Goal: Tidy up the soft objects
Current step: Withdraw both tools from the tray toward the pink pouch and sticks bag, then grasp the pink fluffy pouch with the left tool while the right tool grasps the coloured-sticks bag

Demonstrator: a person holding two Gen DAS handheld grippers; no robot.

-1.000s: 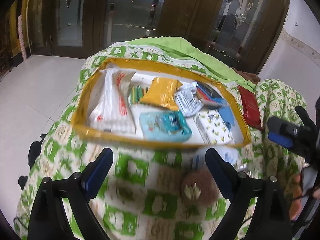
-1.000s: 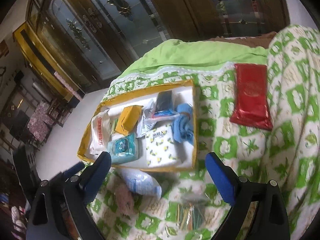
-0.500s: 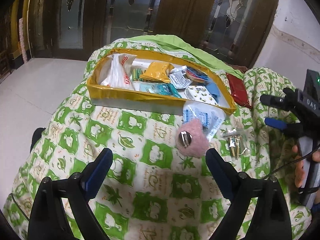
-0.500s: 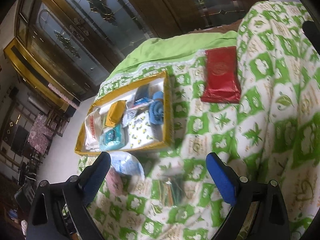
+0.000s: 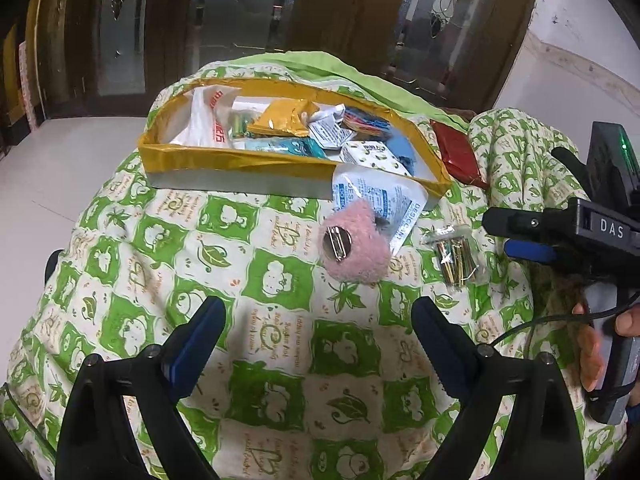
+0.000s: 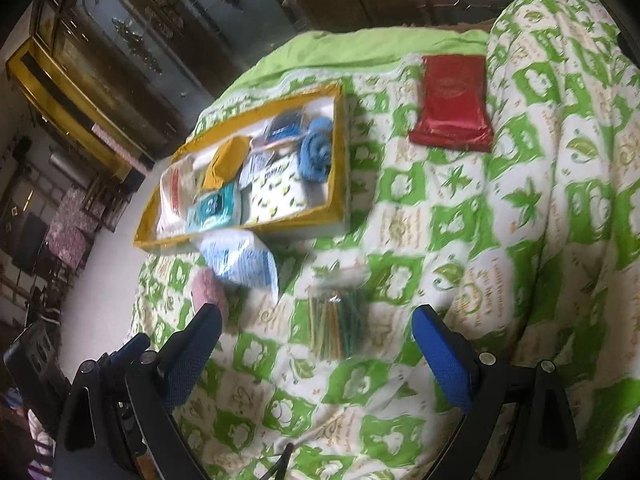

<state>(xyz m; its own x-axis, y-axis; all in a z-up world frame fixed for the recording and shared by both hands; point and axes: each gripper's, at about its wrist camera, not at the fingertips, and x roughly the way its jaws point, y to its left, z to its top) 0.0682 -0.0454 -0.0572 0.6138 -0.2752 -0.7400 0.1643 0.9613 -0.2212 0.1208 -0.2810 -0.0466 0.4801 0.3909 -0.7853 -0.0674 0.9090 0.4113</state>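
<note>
A yellow-rimmed box (image 5: 240, 160) (image 6: 340, 184) holds several soft packets on a green-and-white quilt. In front of it lie a pink fuzzy brooch (image 5: 358, 250) (image 6: 208, 288), a white-and-blue desiccant bag (image 5: 384, 200) (image 6: 240, 260) and a clear packet of thin sticks (image 5: 456, 260) (image 6: 336, 328). A red pouch (image 5: 458, 154) (image 6: 454, 104) lies beyond the box's right end. My left gripper (image 5: 318, 332) is open and empty, short of the brooch. My right gripper (image 6: 316, 344) is open and empty, over the stick packet; it also shows in the left wrist view (image 5: 532, 240).
The quilt (image 5: 280, 280) drapes over a rounded mound and rises in a fold on the right (image 6: 560, 120). Dark wooden glass-paned doors (image 5: 240, 20) stand behind. White tiled floor (image 5: 60, 160) lies to the left.
Both grippers have pulled back from the box and lower toward the quilt. The brooch, desiccant bag and stick packet now sit closer in front of the open fingers.
</note>
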